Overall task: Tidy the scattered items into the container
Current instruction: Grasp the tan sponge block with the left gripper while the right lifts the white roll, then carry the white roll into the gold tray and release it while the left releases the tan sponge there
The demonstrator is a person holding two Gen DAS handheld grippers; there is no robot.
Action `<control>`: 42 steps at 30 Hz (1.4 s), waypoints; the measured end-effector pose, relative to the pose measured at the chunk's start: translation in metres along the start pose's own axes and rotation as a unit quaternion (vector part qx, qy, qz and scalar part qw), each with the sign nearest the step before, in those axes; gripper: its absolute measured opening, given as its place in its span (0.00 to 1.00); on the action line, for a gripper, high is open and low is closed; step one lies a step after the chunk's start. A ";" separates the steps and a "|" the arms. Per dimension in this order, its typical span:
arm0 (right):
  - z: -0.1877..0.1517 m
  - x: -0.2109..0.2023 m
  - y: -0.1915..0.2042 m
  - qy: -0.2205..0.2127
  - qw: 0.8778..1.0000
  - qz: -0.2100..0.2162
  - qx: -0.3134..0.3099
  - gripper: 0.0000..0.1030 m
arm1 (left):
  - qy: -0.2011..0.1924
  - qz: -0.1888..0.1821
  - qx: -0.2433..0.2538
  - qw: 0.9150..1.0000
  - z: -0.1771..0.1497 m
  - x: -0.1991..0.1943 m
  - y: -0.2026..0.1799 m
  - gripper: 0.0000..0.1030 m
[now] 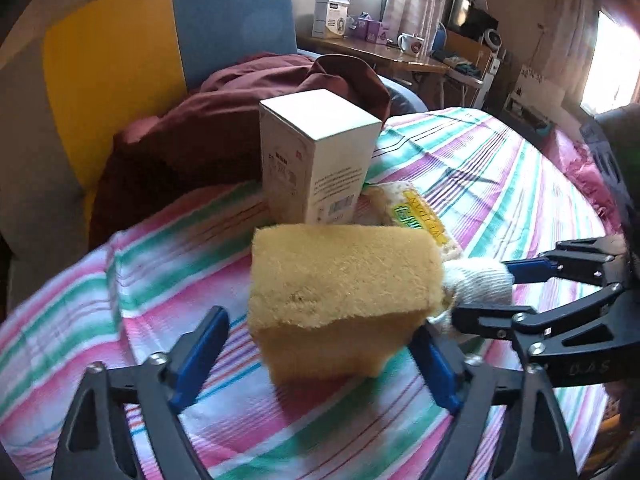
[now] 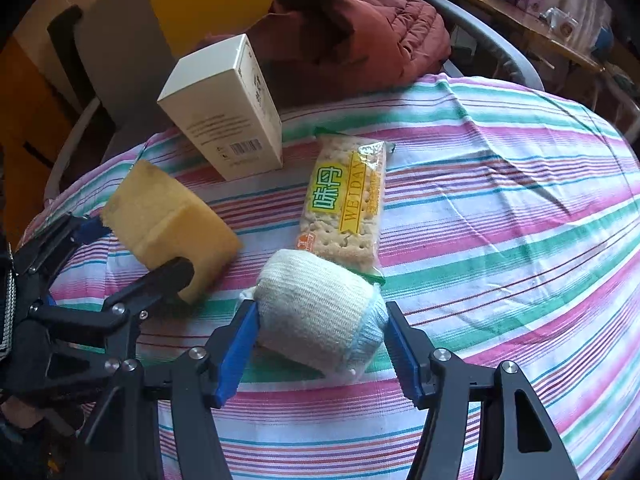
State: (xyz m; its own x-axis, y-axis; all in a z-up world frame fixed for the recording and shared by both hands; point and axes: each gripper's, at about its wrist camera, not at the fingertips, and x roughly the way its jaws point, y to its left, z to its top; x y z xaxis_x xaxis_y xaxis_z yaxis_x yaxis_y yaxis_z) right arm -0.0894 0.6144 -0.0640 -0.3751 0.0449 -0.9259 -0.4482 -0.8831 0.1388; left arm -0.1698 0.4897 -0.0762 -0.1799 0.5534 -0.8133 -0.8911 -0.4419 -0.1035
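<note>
Cloth [image 2: 500, 200]: striped pink, green and white, spread over the rounded surface; all items below are placed relative to it.
Jacket [image 2: 360, 28]: dark red, heaped at the cloth's far edge against a chair.
Box [image 2: 224, 108]: white carton, standing near the far edge of the cloth, leaning in the right wrist view.
Sponge [image 1: 340, 292]: yellow block, toward the left part of the cloth, in front of the box.
Cracker packet [image 2: 346, 200]: clear wrapper with yellow label, flat at the cloth's middle, right of the box.
Sock roll [image 2: 316, 312]: white knit bundle on the cloth, its far end overlapping the packet's near end.
Left gripper [image 1: 320, 356]: reaching low and forward over the cloth; jaws apart, the right blue pad touching the sponge, the left pad clear of it.
Right gripper [image 2: 320, 344]: angled down over the cloth; jaws spread on either side of the sock roll, grip not closed.
</note>
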 end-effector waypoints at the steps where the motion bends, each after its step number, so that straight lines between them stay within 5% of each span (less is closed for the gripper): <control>1: -0.001 0.000 0.001 -0.001 1.000 -0.001 -0.004 0.61 | -0.001 -0.002 -0.001 1.000 -0.001 -0.001 -0.002 0.74; 3: -0.001 -0.002 0.005 -0.005 1.000 -0.007 -0.015 0.61 | -0.009 0.005 0.007 1.000 -0.004 -0.007 -0.008 0.67; 10: -0.002 -0.006 0.020 -0.016 0.999 -0.008 -0.029 0.59 | -0.013 0.023 -0.007 1.000 -0.033 -0.033 -0.016 0.65; 22: -0.013 0.000 0.060 -0.014 0.993 0.075 -0.093 0.58 | -0.031 0.043 -0.098 0.994 -0.118 -0.121 -0.023 0.65; 42: -0.091 -0.015 0.125 -0.027 0.983 0.098 -0.155 0.52 | -0.096 0.098 -0.169 0.976 -0.224 -0.262 -0.015 0.65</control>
State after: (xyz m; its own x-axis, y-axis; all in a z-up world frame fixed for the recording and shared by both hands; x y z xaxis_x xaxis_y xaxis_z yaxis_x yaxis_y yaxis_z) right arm -0.0661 0.4610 -0.0645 -0.4766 -0.1223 -0.8706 -0.0985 -0.9766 0.1911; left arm -0.0163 0.1932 0.0102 -0.4365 0.5425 -0.7177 -0.6486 -0.7426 -0.1669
